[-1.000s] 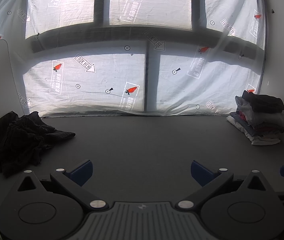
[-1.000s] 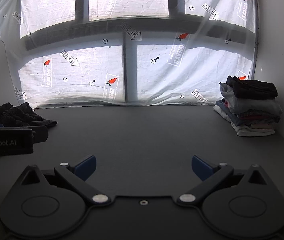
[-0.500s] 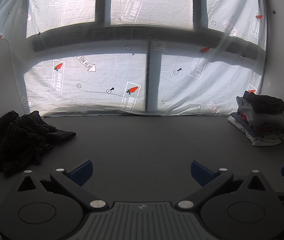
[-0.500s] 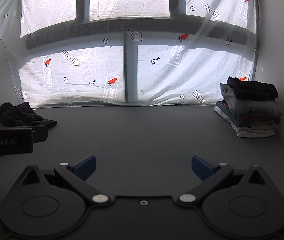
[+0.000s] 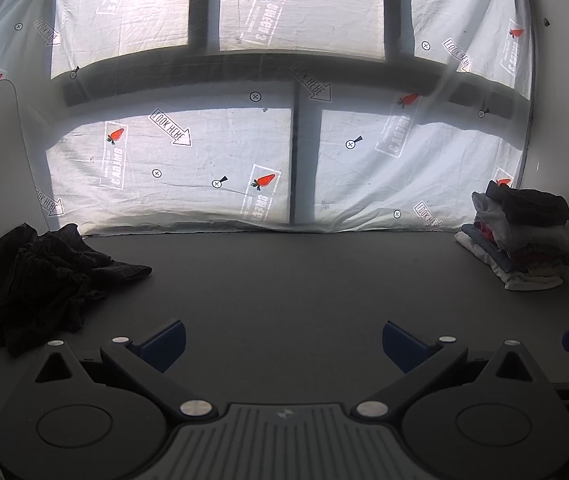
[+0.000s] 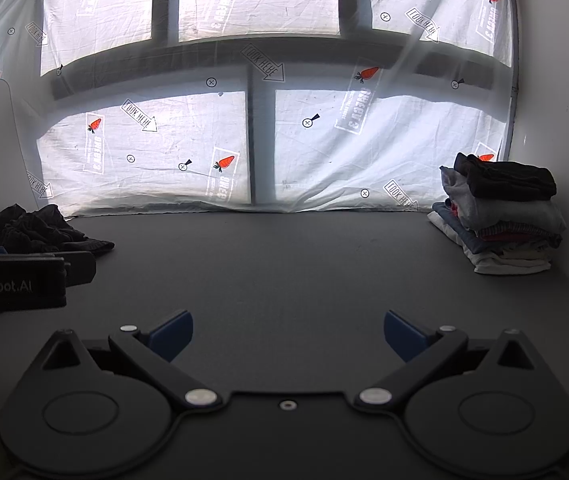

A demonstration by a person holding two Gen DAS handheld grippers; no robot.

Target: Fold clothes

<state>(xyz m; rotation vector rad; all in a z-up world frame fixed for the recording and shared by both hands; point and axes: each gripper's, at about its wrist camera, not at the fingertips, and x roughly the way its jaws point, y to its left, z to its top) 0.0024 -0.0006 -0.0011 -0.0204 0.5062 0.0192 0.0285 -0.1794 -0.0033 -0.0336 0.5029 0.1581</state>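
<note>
Folded stack [image 6: 500,216] sits far right on table [image 5: 284,280]; crumpled black garment [image 5: 40,272] far left, unfolded, likely last; left gripper [image 5: 282,340] and right gripper [image 6: 288,330] both spread apart, empty.

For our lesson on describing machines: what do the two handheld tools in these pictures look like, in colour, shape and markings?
Both are matte black. The left tool has two angled link arms with silver pivot pins, round disc housings, a ribbed grey centre plate, and blue pads on its fingertips. The right tool matches it, but its centre is plain black with one small screw. The left tool's side bears white lettering "enRobot.AI", cut off at the picture's edge.
</note>
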